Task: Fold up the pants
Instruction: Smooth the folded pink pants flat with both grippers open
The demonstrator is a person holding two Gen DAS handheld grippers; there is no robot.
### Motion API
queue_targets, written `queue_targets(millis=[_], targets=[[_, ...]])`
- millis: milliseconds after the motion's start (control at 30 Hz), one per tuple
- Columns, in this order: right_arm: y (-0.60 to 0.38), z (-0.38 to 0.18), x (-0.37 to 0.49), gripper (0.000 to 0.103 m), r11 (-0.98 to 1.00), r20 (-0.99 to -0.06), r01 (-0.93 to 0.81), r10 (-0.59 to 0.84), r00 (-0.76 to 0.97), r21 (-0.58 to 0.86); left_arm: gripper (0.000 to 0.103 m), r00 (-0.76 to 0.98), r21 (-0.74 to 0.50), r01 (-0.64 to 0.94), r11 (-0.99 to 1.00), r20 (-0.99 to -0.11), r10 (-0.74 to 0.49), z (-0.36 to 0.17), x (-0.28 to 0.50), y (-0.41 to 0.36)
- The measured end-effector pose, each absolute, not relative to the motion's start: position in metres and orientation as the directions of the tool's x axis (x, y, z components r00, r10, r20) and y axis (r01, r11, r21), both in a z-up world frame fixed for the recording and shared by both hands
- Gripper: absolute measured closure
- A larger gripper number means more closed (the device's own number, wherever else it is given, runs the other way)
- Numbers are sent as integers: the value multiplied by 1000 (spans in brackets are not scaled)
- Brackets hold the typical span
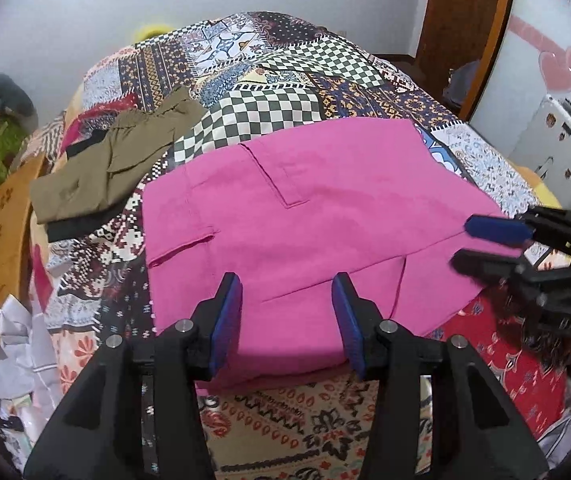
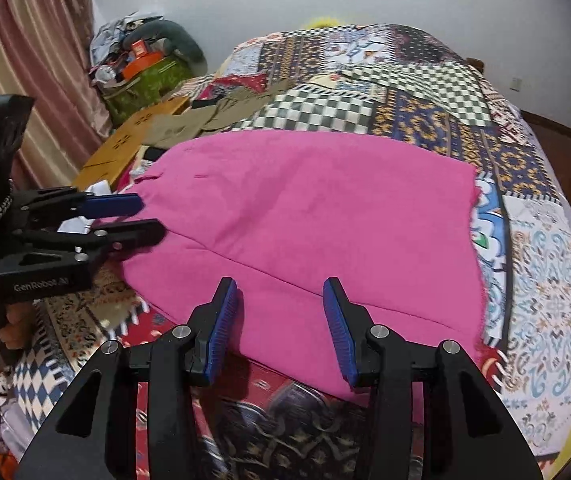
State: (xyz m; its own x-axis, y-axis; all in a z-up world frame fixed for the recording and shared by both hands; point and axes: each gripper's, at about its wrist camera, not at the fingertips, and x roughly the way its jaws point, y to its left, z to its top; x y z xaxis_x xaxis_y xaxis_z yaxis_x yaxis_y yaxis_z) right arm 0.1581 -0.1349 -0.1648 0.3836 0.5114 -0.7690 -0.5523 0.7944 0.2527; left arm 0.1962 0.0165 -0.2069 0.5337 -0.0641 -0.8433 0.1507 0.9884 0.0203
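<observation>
I see the pink pants [image 1: 305, 216] lying flat on the patchwork bedspread [image 1: 285, 80], partly folded. Left gripper [image 1: 287, 320] and right gripper [image 2: 281, 320] both hover over the near edge, fingers apart, nothing clamped. Olive garment [image 1: 113, 160] lies beside the pants, apart.

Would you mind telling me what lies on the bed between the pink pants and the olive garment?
Only bare patchwork bedspread, a checkered patch, lies between the pink pants and the olive garment; the left wrist view shows it best.
</observation>
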Motion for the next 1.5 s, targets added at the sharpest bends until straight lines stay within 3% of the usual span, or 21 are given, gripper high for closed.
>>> queue_targets(millis=[467, 1100, 1500], targets=[[-177, -168, 153, 59, 852, -788, -482, 435, 437, 203, 41, 531, 32, 63, 998, -847, -6, -207, 178, 64], [-250, -174, 154, 53, 916, -821, -331, 362, 443, 225, 41, 555, 56, 18, 998, -831, 36, -188, 178, 78], [-246, -151, 204, 51, 915, -778, -341, 371, 507, 214, 41, 555, 23, -109, 994, -828, 80, -181, 250, 124]])
